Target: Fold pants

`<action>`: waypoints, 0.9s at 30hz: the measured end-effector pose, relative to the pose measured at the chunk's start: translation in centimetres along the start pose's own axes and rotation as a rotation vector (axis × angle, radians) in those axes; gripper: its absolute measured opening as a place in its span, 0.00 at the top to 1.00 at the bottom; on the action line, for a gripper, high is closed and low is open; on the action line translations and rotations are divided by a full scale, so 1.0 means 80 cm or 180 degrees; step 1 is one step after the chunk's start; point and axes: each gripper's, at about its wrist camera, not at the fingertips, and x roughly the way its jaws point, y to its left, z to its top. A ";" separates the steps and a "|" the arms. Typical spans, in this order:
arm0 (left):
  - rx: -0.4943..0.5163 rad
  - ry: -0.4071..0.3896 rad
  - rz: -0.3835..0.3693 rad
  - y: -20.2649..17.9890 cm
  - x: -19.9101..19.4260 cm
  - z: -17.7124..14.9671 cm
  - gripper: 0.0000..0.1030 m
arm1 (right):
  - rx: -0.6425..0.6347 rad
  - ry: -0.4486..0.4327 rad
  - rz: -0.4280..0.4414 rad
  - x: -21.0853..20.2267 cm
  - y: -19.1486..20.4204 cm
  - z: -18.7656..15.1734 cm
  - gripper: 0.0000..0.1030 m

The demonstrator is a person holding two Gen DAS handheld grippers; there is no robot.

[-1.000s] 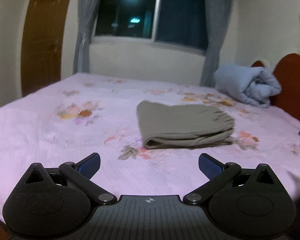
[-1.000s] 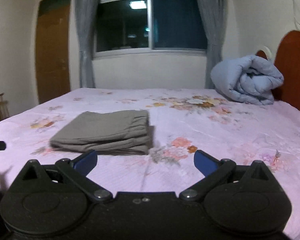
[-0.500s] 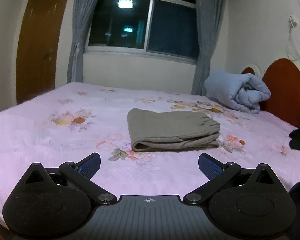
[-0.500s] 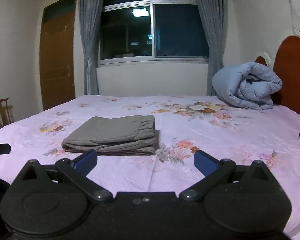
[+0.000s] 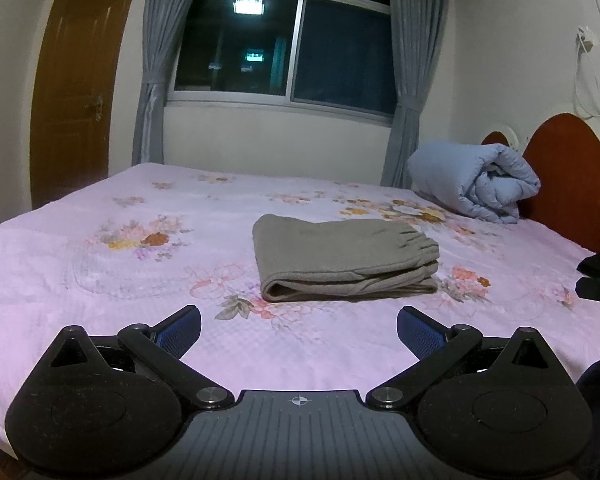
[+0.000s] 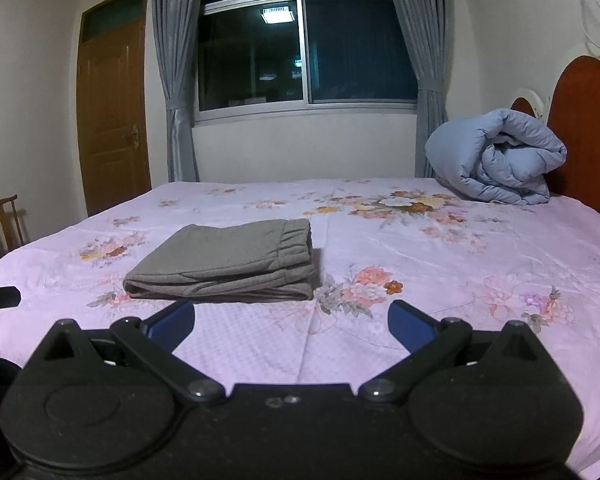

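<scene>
Both grippers empty, jaws spread wide: left gripper [image 5: 299, 330] and right gripper [image 6: 291, 326] each hover low over the near edge of the bed [image 5: 60, 276], nothing between the blue pads [image 5: 180, 330]. Neither touches cloth.

Pants [image 5: 342, 258] lie on the pink floral sheet, mid-bed, well apart from both tools. In the right wrist view the pants [image 6: 228, 266] sit left of centre; in the left wrist view slightly right of centre, so the bundle is roughly between the two grippers and farther in. Grey-brown fabric, folded into a compact rectangle of several stacked layers, rounded fold on the left end, elastic waistband gathered at the right end. Edges look fairly even, no leg trailing out.

Judgement: folding looks done or all but done. Nothing obvious left except maybe squaring the stack or pressing it flat; cannot tell whether a further fold is intended.

Other stuff: rolled blue duvet [image 6: 496, 156] far right against the wooden headboard [image 6: 588, 132], dark window [image 5: 284, 40] with grey curtains at the far wall, wooden door [image 6: 112, 116] far left. Small dark item at the right edge, cannot tell what.
</scene>
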 end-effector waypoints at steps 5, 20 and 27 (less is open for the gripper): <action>0.0024 0.0009 -0.0005 0.000 0.001 0.000 0.00 | 0.0012 -0.0004 -0.0005 0.000 0.001 0.000 0.06; 0.0025 0.0006 -0.0003 -0.002 0.001 0.000 0.00 | 0.0000 0.0022 -0.0002 0.001 0.001 -0.001 0.06; 0.0026 0.0003 -0.0006 -0.002 0.003 0.000 0.00 | 0.0003 0.0021 -0.0003 0.000 0.002 -0.001 0.06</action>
